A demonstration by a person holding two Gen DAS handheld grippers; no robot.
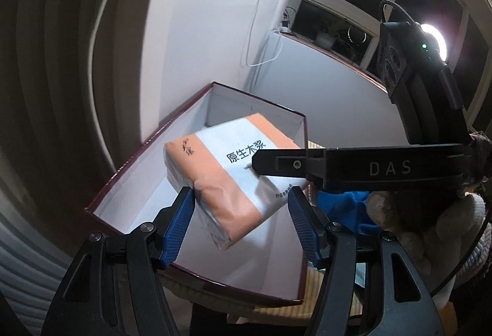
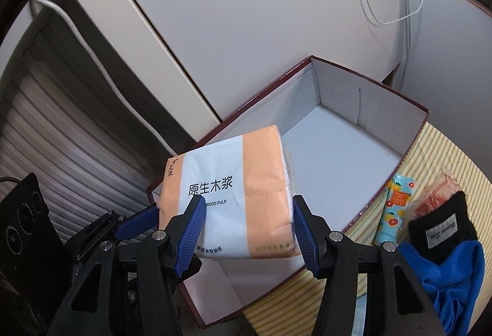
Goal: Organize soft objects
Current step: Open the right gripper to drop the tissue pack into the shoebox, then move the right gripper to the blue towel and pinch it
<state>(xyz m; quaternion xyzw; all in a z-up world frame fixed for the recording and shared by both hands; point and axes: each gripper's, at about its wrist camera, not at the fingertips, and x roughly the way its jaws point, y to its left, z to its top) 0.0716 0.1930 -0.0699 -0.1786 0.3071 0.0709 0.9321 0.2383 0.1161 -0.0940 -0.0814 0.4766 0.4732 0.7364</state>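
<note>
An orange and white tissue pack (image 1: 227, 179) (image 2: 236, 200) hangs tilted above an open white-lined box with a dark red rim (image 1: 129, 163) (image 2: 363, 96). My right gripper (image 2: 249, 228) is shut on the pack, its blue pads against both sides. In the left wrist view it comes in from the right (image 1: 261, 163) over the pack. My left gripper (image 1: 243, 222) is open around the pack's near corner; its left pad (image 1: 181, 219) touches the wrapper, the right pad stands clear. In the right wrist view one left finger (image 2: 135, 222) shows beside the pack.
Right of the box, on a striped mat (image 2: 430, 148), lie a small citrus-print tissue packet (image 2: 395, 210), a blue cloth with a black cuff (image 2: 452, 262) and an orange wrapped item (image 2: 436, 194). A plush toy (image 1: 430, 222) lies at right. White wall and cables behind.
</note>
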